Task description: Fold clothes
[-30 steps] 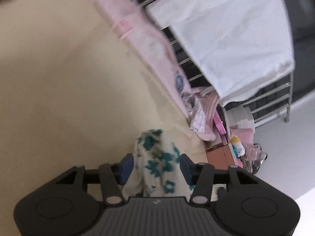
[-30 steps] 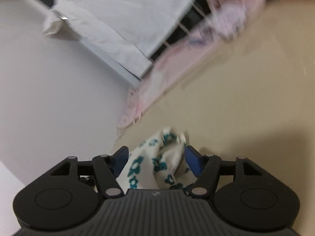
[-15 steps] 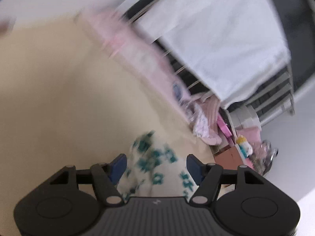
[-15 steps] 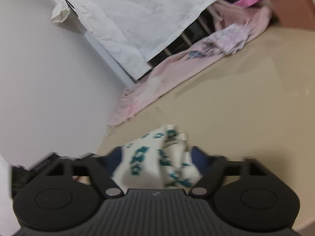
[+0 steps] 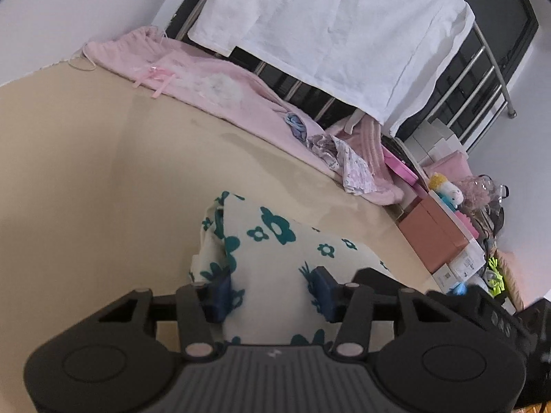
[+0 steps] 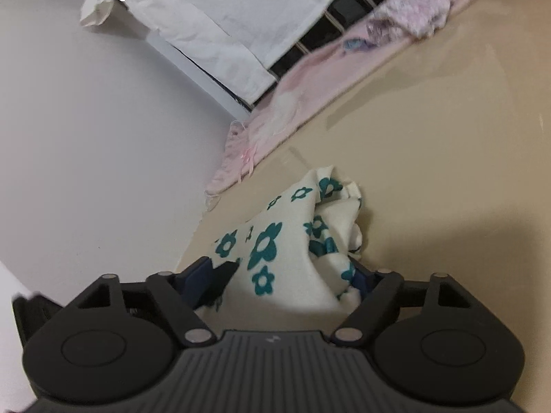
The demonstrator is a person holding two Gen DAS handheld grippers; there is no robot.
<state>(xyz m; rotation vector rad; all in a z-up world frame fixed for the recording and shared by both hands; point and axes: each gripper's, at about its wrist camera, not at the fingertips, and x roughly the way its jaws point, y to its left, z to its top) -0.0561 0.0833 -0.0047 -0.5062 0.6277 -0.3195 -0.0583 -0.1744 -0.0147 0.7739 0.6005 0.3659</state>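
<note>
A cream cloth with teal flowers lies partly on the beige table. My left gripper is shut on a thick fold of it, and the fabric fills the gap between both blue pads. From there the cloth stretches right toward a dark device at the frame edge. In the right wrist view the same floral cloth bunches between the fingers of my right gripper, which is shut on it. Its far end sits crumpled on the table.
A pink garment and small patterned clothes lie along the table's far edge. Behind it a white sheet hangs over a metal rack. Boxes and toys crowd the right end. A white wall borders the table's left edge.
The cloth now spreads wider and flatter between the left fingers than a second ago. Both views have swung, and the left jaws widened briefly, then narrowed again.
</note>
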